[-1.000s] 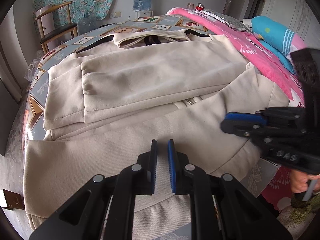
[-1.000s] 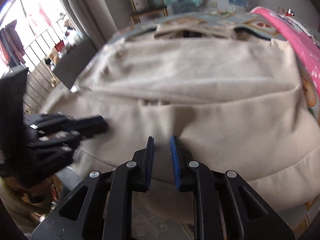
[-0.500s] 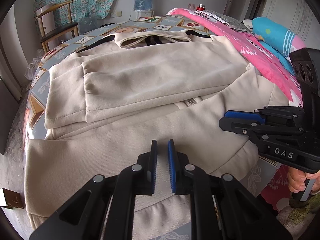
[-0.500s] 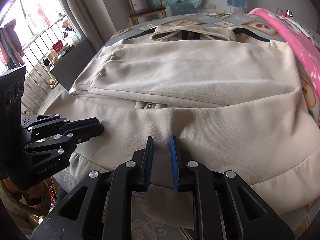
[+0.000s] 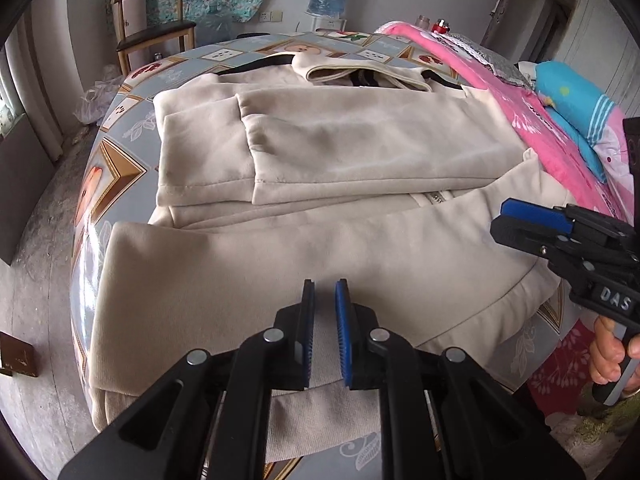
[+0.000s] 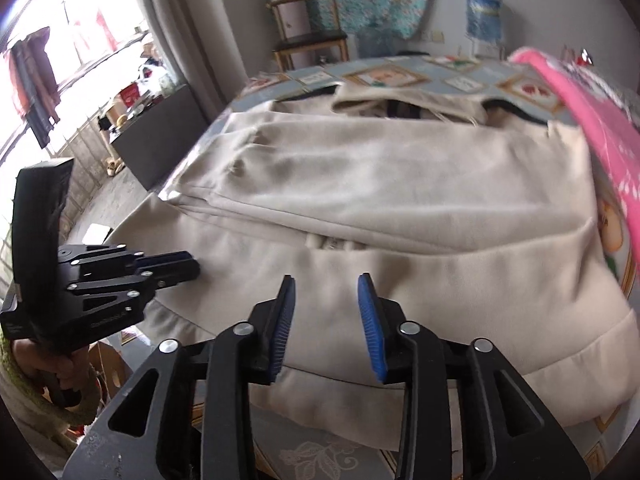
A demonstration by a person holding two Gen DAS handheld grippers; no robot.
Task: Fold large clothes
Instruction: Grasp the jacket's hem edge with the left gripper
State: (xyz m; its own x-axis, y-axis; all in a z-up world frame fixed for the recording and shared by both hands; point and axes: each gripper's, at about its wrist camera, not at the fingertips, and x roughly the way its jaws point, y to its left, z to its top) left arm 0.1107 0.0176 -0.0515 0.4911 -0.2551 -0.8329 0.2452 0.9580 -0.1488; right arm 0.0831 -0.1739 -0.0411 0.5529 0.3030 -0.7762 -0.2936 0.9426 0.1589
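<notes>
— How many garments?
— One beige jacket (image 5: 320, 152), lying half-folded on the patterned bed (image 5: 120, 168).
— And claws?
— Two. The left claw (image 5: 324, 332) is nearly pressed together, gripping nothing. The right claw (image 6: 326, 328) is spread above the hem.

Both wrist cameras look along their tongs, close over the jacket's (image 5: 320, 240) hem, sharing the bed (image 5: 120, 160).

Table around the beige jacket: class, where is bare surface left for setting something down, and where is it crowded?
Bare patterned tablecloth shows left of the beige jacket, beyond its collar, and in a narrow strip at the near right corner. The right side is crowded by the pink quilt; the near edge by the left gripper and right gripper.
</notes>
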